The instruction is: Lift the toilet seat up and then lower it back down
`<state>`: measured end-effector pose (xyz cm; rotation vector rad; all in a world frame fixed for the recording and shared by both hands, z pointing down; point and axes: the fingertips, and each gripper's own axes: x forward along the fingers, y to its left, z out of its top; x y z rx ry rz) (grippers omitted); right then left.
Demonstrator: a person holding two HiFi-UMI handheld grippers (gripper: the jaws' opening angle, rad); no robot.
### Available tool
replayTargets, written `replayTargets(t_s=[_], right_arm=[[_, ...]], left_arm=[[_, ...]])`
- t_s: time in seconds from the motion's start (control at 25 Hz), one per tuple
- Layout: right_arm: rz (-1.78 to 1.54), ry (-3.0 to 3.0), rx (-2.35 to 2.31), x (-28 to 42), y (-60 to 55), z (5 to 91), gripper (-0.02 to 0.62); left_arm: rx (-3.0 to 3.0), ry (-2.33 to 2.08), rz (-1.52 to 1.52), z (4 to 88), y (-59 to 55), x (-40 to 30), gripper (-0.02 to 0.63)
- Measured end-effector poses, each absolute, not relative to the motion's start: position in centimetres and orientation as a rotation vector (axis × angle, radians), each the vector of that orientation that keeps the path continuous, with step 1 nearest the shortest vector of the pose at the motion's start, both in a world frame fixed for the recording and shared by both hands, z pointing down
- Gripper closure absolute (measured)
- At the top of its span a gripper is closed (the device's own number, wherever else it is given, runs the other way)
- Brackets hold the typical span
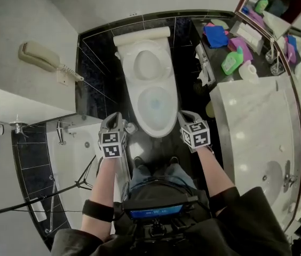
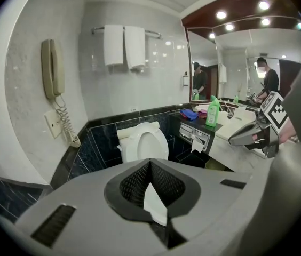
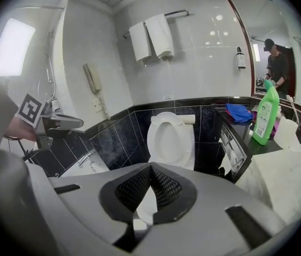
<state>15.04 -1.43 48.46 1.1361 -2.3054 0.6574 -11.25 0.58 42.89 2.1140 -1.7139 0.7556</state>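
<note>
The white toilet (image 1: 156, 108) stands against the dark tiled wall. Its seat (image 1: 147, 64) is raised and leans on the tank (image 1: 141, 36), so the open bowl shows. The seat (image 2: 145, 143) also shows upright in the left gripper view, and the seat (image 3: 171, 135) likewise in the right gripper view. My left gripper (image 1: 116, 117) hangs just left of the bowl's front rim, jaws shut and empty. At the rim's right, my right gripper (image 1: 185, 116) has its jaws together with nothing between them. Neither touches the toilet.
A wall phone (image 1: 42, 57) hangs at the left above a bathtub (image 1: 73, 159). The marble counter (image 1: 257, 121) with a sink stands to the right, bearing a green bottle (image 1: 232, 61) and a blue cloth (image 1: 214, 35). Towels (image 3: 151, 36) hang above the toilet.
</note>
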Motion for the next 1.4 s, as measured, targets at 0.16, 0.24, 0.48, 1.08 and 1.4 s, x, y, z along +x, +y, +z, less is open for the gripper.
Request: replayTargets(t_s=[0.16, 0.24, 0.48, 1.08, 1.4], right_arm=[[0.659, -2.28, 1.17, 14.7, -0.5, 48.1, 0.586], [0.667, -2.273, 1.18, 14.6, 0.2, 48.1, 0.584], [0.655, -2.269, 1.16, 14.3, 1.9, 48.1, 0.584], [0.693, -2.266, 1.155, 15.2, 4.5, 48.3, 0.584], [0.666, -2.26, 1.141, 15.7, 4.5, 49.0, 0.584]], left_arm=[[2.129, -1.673, 0.774, 43.5, 1.6, -12.4, 0.604], [2.125, -1.656, 0.758, 43.3, 2.3, -12.5, 0.604], [2.113, -1.65, 0.725, 43.2, 4.2, -12.4, 0.604], [2.114, -1.65, 0.75, 44.3, 6.8, -11.1, 0.604], [2.131, -1.629, 0.752, 44.4, 6.9, -10.2, 0.604]])
